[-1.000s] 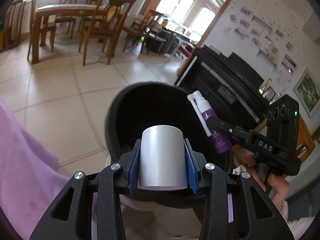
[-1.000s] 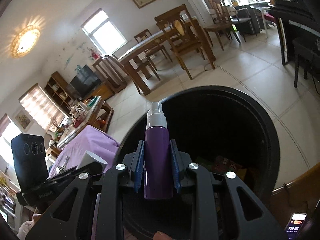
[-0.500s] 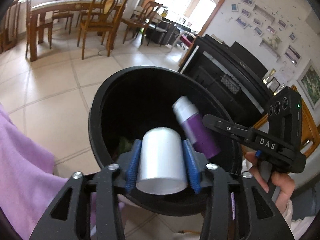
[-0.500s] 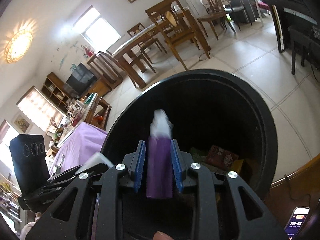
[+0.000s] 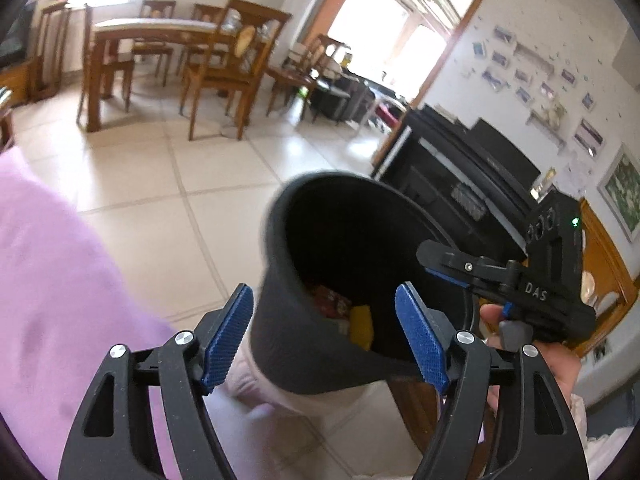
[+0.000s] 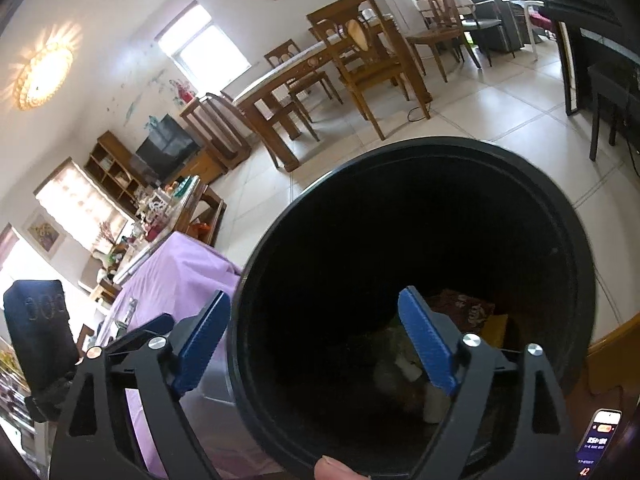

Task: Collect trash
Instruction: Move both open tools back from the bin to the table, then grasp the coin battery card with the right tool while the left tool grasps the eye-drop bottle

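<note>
Hanging over the black bin [image 6: 420, 168], both grippers are standing released with nothing between their blue pads. The left gripper [image 5: 324, 336] has just been opening its jaws, and its pads [image 5: 228, 334] are now spread to either side of the bin's near wall with only air between them. The right gripper [image 6: 316, 344] has just been opening too; its left pad sits outside the near rim and its right pad [image 6: 426, 344] over the dark mouth, touching nothing I can make out. In the left wrist view the person's hand [image 5: 560, 360] is gripping the right tool's handle on the far right side of the bin. Down in the bottom of the bin, trash [image 6: 464, 312] is lying in a heap: a reddish wrapper, something yellow, and some pale pieces nearer the front. I cannot tell for sure which pale shape is which item, as it is dim down there. As I judge it, this drop is done and both tools are free for another pick. What is left is less clear: the purple cloth [image 6: 176, 276] on the left is partly showing, with a few small things on its far end too tiny to call trash or not, so there may be more to gather.
</note>
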Available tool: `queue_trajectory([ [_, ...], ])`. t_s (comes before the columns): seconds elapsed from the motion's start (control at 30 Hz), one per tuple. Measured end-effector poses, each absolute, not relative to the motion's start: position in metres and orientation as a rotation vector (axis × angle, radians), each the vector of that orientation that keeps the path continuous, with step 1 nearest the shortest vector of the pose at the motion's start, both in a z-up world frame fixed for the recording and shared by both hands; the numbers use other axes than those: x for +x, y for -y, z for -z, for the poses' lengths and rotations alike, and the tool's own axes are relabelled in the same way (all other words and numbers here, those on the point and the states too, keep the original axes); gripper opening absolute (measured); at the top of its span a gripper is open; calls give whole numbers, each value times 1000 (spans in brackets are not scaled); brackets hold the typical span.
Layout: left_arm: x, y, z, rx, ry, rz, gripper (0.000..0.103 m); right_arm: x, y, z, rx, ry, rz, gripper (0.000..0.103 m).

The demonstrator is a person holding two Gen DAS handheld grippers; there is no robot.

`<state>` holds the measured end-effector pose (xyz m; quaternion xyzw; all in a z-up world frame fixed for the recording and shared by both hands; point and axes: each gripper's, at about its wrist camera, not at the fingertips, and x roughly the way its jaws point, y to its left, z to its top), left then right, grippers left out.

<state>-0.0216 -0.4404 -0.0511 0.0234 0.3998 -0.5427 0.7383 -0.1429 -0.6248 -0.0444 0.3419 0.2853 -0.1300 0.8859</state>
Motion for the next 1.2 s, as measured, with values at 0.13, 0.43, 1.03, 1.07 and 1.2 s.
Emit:
queue_trajectory([
  [0.13,-1,377,37,-8,-826,1116,73,-123,600,37,670,-621,236,86],
  [0.43,68,200,21,-67,-750,770,73,-51,510,28,551,-703,82,86],
  [1.03,185,102,58,165,-909,481,58,130,332,33,610,-966,-246,86],
  [1.07,188,101,59,169,-904,479,53,141,327,38,610,-995,-236,86],
  [1.2,192,94,60,168,-889,477,41,168,316,53,638,-1067,-192,88],
])
